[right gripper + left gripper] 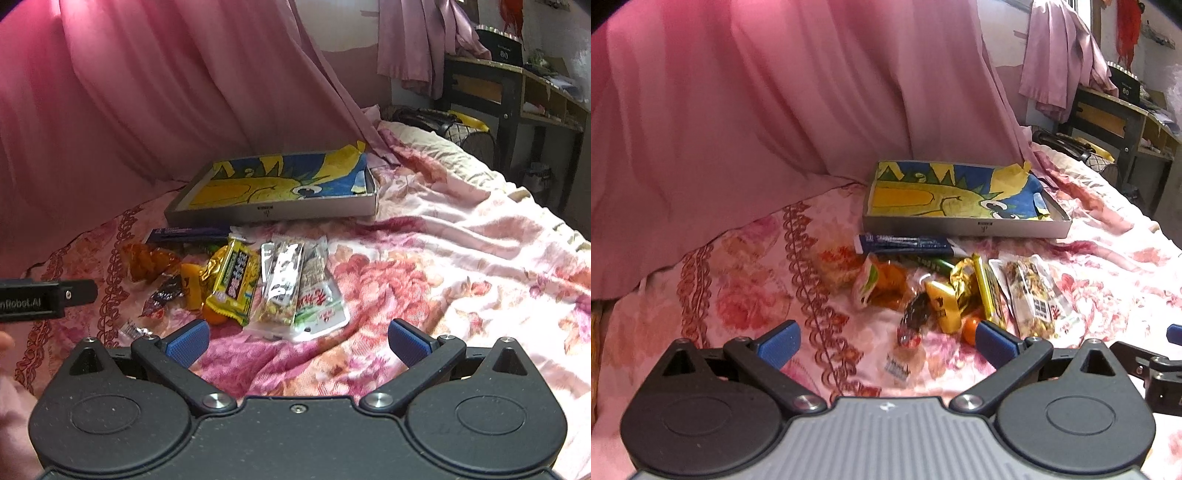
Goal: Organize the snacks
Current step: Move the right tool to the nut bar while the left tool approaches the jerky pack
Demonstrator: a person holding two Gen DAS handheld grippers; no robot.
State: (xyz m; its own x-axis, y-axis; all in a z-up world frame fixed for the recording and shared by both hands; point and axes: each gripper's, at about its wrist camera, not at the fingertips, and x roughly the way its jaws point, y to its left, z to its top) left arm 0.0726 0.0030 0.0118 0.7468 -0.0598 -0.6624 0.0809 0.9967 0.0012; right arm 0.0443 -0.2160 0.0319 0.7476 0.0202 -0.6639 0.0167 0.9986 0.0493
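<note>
Floral pink bedspread [461,258] covering the bed; pink curtain [757,110] draped along its far side. Lilac garment [1060,55] hanging at upper right, beside a dark-framed wooden desk [517,85] carrying a black box [498,46].

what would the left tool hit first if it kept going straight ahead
Probably the dark red candy wrapper in the snack pile; it lies nearest between the open left tool fingers. Depth is unclear, though.
</note>
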